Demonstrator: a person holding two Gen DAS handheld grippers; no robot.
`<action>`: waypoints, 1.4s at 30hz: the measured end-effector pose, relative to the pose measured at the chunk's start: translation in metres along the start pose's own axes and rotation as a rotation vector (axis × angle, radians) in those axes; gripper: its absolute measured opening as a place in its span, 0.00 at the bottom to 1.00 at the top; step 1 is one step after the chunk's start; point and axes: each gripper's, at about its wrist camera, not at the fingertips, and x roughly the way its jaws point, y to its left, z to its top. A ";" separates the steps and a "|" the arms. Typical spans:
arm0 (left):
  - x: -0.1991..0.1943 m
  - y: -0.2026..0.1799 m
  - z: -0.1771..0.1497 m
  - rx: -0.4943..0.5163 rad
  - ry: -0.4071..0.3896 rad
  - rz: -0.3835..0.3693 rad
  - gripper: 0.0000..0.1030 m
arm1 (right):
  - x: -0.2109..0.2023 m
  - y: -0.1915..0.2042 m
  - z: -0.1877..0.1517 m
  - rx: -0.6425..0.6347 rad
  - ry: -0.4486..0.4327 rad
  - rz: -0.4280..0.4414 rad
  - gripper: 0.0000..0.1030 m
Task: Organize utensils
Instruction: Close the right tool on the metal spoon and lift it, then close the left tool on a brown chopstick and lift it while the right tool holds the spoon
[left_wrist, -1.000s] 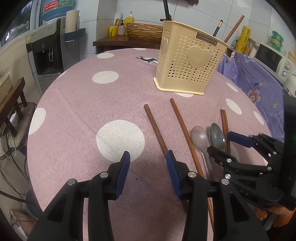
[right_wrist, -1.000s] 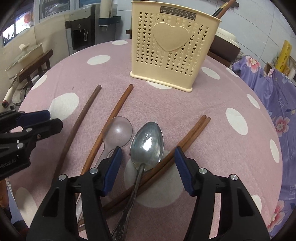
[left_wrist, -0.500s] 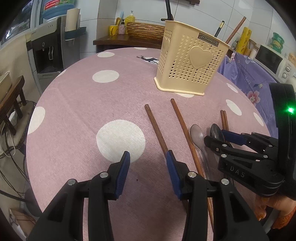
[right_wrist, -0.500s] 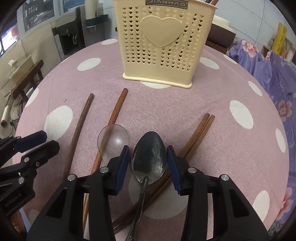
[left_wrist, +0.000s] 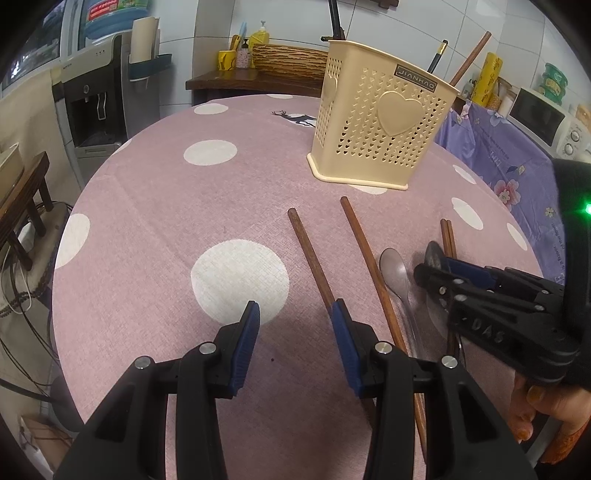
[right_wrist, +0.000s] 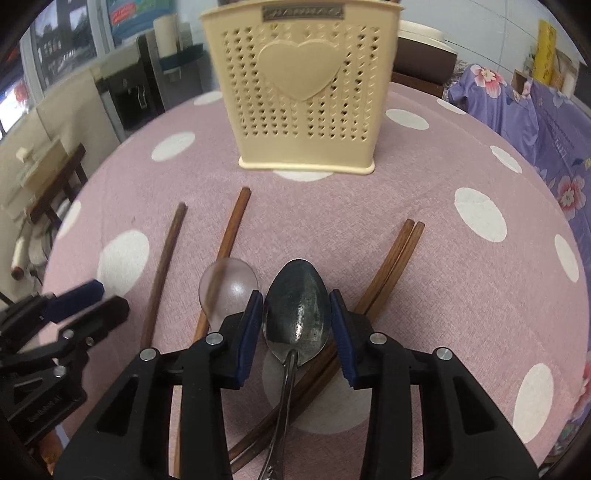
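A metal spoon (right_wrist: 295, 314) lies on the pink dotted tablecloth (left_wrist: 166, 206), its handle across a pair of brown chopsticks (right_wrist: 399, 254). My right gripper (right_wrist: 295, 325) is closing on its bowl, and both blue pads touch the bowl's edges. A clear plastic spoon (right_wrist: 227, 291) lies just left of it, over a single chopstick (right_wrist: 232, 221); another chopstick (right_wrist: 162, 266) lies further left. My left gripper (left_wrist: 295, 325) hovers open over the cloth with nothing between its fingers, one chopstick (left_wrist: 310, 254) passing under its right finger. The cream heart-pattern holder (left_wrist: 376, 125) stands beyond, with chopsticks sticking out of it.
The round table's edge curves close on the left and right. A water dispenser (left_wrist: 96, 92) and a wooden stool (left_wrist: 22, 192) stand to the left. A purple floral cloth (left_wrist: 498, 166) and a microwave (left_wrist: 543, 118) are on the right. A person's hand (left_wrist: 532, 402) holds the right gripper.
The right gripper moved forward and down over the metal spoon, and its jaws narrowed from well apart to touching the bowl. The left gripper stayed still.
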 end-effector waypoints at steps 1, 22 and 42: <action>0.000 0.000 0.001 0.000 -0.002 0.001 0.40 | -0.005 -0.003 0.001 0.017 -0.017 0.015 0.37; 0.040 -0.019 0.044 0.039 0.056 0.061 0.33 | -0.124 -0.033 -0.016 0.058 -0.364 -0.001 0.37; 0.056 -0.031 0.046 0.066 0.027 0.198 0.10 | -0.131 -0.031 -0.022 0.058 -0.400 0.006 0.36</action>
